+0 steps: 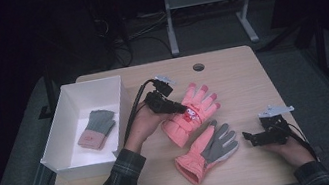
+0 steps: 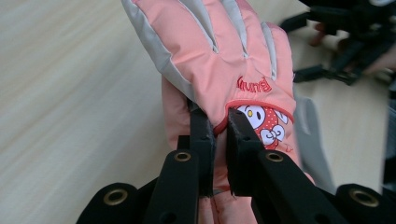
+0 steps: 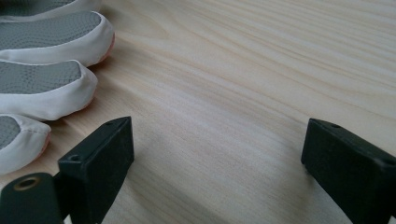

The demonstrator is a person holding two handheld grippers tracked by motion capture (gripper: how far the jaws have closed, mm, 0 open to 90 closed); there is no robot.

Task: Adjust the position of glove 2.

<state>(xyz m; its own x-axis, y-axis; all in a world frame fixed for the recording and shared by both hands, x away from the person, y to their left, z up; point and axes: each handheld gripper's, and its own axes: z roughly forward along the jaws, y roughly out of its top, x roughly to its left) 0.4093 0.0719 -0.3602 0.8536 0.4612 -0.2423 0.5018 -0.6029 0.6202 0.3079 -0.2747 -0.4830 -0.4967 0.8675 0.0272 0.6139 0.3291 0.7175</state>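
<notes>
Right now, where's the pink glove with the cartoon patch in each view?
High view: the patch glove sits at table centre, pinched by the left tongs.
Left gripper view: it hangs upper centre, cuff edge clamped between the jaws.
Right gripper view: it is not in this picture.
Shared landmark: the second glove, palm up, whose grey-padded fingertips enter at left.

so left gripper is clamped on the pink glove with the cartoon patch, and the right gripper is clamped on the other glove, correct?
Not quite. The left gripper is clamped on the pink glove with the cartoon patch, but the right gripper stands open over bare table, beside the other glove. The right gripper view shows it.
</notes>
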